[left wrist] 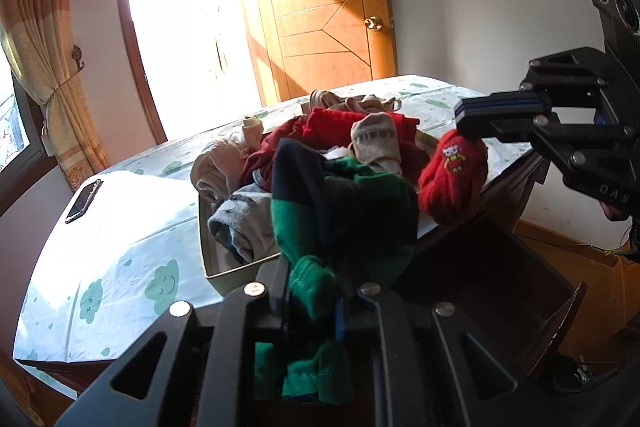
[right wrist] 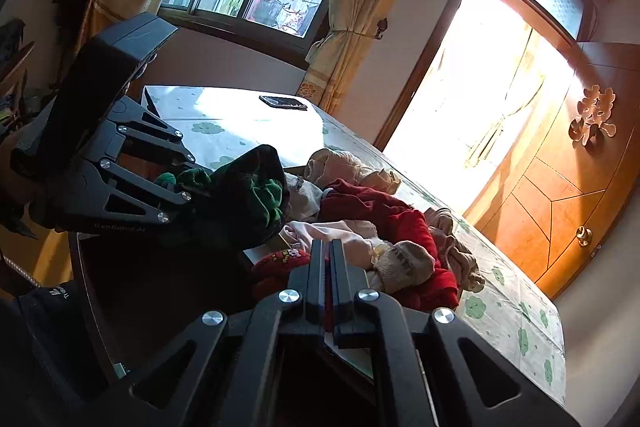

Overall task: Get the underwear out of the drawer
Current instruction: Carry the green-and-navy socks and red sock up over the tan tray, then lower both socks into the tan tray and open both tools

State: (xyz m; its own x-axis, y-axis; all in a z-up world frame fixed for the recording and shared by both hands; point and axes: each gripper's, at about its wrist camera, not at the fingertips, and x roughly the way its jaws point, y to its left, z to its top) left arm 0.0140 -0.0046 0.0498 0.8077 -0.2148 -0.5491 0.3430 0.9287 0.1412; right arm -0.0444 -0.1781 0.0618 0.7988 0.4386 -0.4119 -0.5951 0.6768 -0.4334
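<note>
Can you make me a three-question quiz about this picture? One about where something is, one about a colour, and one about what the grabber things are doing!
1. Where is the phone?
A. on the flowered tablecloth
B. inside the drawer
C. on the floor

2. What colour is the garment in the right gripper?
A. blue
B. red
C. yellow

3. How are the left gripper's jaws?
A. wide open, empty
B. shut on nothing
C. shut on the green and black garment

Answers: 1 A, the phone lies flat on the cloth near its edge. 2 B, the red garment hangs from the closed jaws. 3 C, green fabric is pinched between them.
</note>
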